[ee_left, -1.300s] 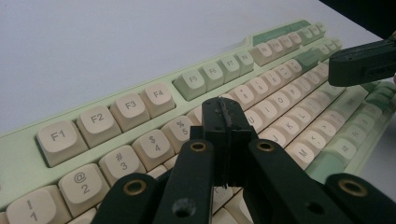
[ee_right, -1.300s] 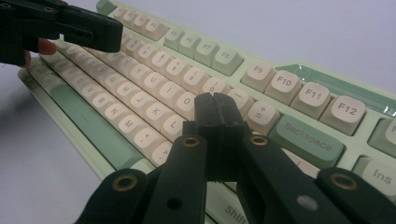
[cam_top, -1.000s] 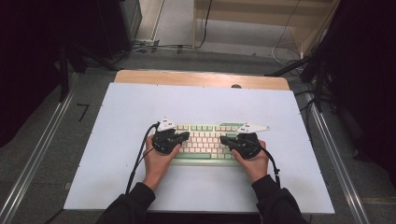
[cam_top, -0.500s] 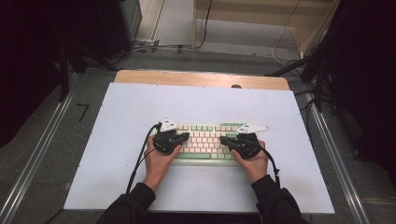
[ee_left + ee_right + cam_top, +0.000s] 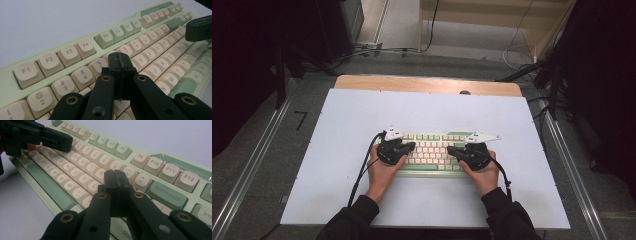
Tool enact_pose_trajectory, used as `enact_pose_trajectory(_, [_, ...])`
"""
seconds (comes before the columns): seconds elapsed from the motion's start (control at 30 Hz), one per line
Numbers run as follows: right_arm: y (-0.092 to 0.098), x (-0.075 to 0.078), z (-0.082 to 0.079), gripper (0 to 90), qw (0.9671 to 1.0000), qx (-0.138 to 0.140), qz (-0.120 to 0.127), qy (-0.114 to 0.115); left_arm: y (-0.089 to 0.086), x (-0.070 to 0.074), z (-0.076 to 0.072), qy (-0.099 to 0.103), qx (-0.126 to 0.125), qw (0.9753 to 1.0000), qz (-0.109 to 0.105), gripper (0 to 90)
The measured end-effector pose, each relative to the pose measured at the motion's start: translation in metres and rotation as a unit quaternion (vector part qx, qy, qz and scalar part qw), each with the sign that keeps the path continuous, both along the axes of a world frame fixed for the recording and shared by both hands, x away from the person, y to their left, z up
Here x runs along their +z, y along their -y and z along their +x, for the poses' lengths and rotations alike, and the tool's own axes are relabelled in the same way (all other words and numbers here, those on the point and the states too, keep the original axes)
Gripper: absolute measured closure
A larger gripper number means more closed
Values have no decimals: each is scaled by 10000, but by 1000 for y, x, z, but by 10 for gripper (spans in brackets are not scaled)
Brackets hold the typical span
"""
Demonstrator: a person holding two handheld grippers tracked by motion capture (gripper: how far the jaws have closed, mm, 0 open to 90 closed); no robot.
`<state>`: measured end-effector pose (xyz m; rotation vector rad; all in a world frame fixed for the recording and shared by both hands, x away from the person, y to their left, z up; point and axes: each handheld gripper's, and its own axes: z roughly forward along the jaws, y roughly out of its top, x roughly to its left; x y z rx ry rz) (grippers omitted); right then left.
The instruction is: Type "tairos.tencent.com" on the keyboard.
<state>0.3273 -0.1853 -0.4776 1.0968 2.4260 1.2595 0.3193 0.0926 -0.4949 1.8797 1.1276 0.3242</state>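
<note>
Your pale green keyboard with cream and green keycaps (image 5: 432,152) lies flat, long side across the frame, just below the centre of the high view, on the white tabletop (image 5: 362,115).

white table (image 5: 362,115), wooden shelf (image 5: 492,20), floor cables (image 5: 377,50)
</note>
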Motion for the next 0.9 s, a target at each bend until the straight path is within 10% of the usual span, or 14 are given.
enact_pose_trajectory(0.9, [-4,0,0,884,10000,49,45,28,-38,19,-25,204,36,9998,-74,900])
